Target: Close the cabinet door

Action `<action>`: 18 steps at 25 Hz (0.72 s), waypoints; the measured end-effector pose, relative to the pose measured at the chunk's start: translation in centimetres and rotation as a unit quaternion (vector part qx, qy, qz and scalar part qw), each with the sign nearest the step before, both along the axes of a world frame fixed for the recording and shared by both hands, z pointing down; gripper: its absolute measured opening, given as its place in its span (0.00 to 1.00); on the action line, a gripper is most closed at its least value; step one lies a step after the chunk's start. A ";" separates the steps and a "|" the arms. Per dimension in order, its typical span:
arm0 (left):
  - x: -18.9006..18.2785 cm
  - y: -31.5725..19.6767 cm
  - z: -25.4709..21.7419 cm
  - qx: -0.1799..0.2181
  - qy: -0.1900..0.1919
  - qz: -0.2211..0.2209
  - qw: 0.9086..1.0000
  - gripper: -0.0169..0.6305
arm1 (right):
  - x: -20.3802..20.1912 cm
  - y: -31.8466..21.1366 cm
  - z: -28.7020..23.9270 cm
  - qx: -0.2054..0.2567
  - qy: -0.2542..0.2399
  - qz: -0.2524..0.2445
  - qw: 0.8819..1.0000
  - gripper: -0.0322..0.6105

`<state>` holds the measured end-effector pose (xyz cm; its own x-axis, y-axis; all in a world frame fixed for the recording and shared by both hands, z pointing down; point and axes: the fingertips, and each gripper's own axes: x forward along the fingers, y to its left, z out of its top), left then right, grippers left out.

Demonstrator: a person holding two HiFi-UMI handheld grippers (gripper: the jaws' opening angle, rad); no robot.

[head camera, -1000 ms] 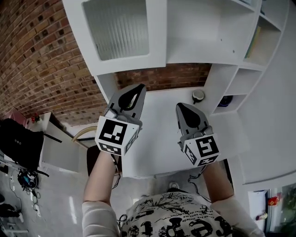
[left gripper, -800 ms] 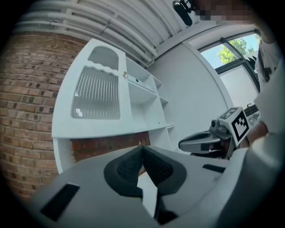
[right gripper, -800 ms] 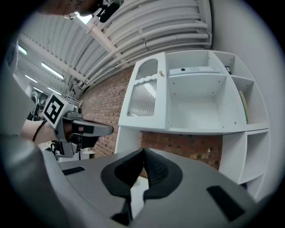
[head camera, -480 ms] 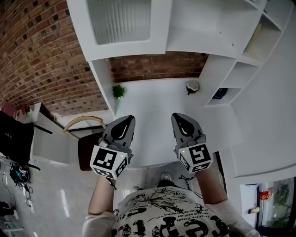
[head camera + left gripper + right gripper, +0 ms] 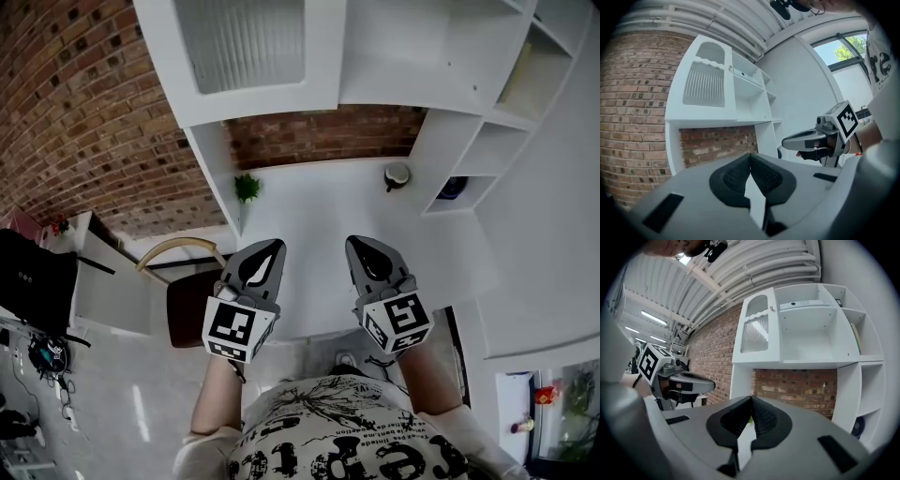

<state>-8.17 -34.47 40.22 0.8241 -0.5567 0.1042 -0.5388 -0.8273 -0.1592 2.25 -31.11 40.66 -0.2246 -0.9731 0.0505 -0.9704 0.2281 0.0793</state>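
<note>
The white cabinet's door point(image 5: 239, 47), with a ribbed glass pane, lies flush with the cabinet front at top left in the head view. It also shows in the left gripper view as the door point(image 5: 705, 84), and in the right gripper view as the door point(image 5: 754, 331) with a small knob point(image 5: 771, 309). My left gripper point(image 5: 265, 248) and right gripper point(image 5: 361, 246) hover side by side over the white desk's near edge, well below the door. Both are shut and hold nothing. The left gripper point(image 5: 750, 154) and the right gripper point(image 5: 751, 398) point level at the brick recess under the cabinet.
An open white compartment point(image 5: 394, 47) is right of the door, with side shelves holding books point(image 5: 525, 80) and a dark bowl point(image 5: 453, 187). On the desk point(image 5: 319, 216) stand a small plant point(image 5: 247, 187) and a cup point(image 5: 397, 175). A wooden chair point(image 5: 187, 300) is at the left.
Both grippers have dropped from just under the cabinet down to the desk's near edge, the left one farther. Over the last half second they have hardly moved.
</note>
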 end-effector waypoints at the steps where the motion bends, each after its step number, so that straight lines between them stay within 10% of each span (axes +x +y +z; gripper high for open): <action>1: 0.0 0.0 -0.1 -0.004 0.005 0.001 1.000 0.05 | 0.0 -0.1 0.0 0.001 0.000 0.000 1.000 0.07; 18: -0.5 -1.0 -1.2 -0.014 0.038 -0.004 0.999 0.05 | 0.3 -1.8 -0.8 0.013 0.012 -0.006 1.000 0.07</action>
<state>-8.68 -35.48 39.02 0.8252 -0.5619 0.0580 -0.5557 -0.8260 -0.0947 2.60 -32.88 39.86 -0.2358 -0.9713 0.0313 -0.9653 0.2378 0.1081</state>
